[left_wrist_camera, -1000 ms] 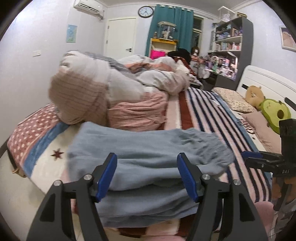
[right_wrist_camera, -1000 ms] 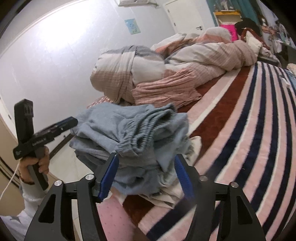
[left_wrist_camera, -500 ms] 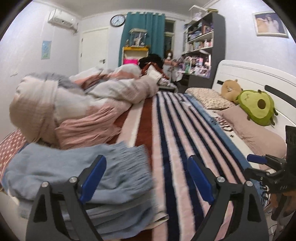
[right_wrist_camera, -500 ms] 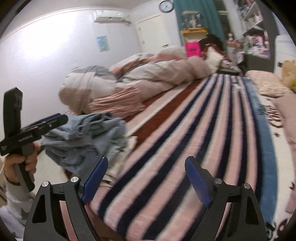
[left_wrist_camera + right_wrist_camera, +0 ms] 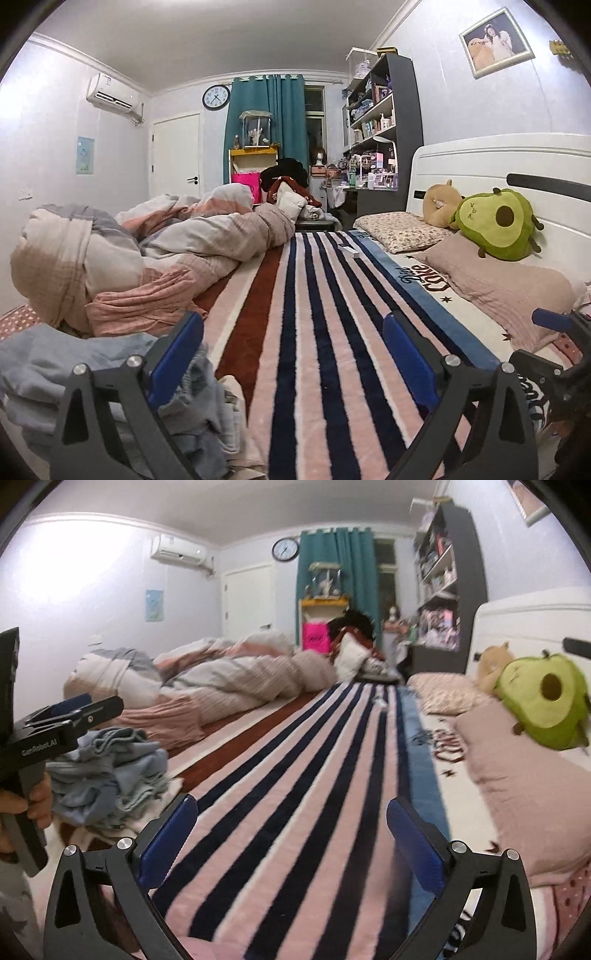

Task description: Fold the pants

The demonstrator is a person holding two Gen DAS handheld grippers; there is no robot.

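The light blue pants (image 5: 74, 373) lie folded in a stack at the near left corner of the striped bed; they also show in the right wrist view (image 5: 110, 771). My left gripper (image 5: 291, 354) is open and empty, just right of the stack, above the striped blanket (image 5: 325, 332). My right gripper (image 5: 291, 834) is open and empty over the blanket (image 5: 295, 775), well right of the pants. The left gripper also shows from the side at the left edge of the right wrist view (image 5: 85, 709).
A bunched pink and grey duvet (image 5: 147, 258) lies behind the pants. Pillows (image 5: 498, 288), an avocado plush (image 5: 495, 225) and a headboard (image 5: 517, 166) are at the right. A small white object (image 5: 349, 251) lies far up the blanket. Shelves and a door stand beyond.
Both grippers swung right, away from the folded pants, and now face up the bed. Their jaws have opened wider. The pants stayed on the bed corner.
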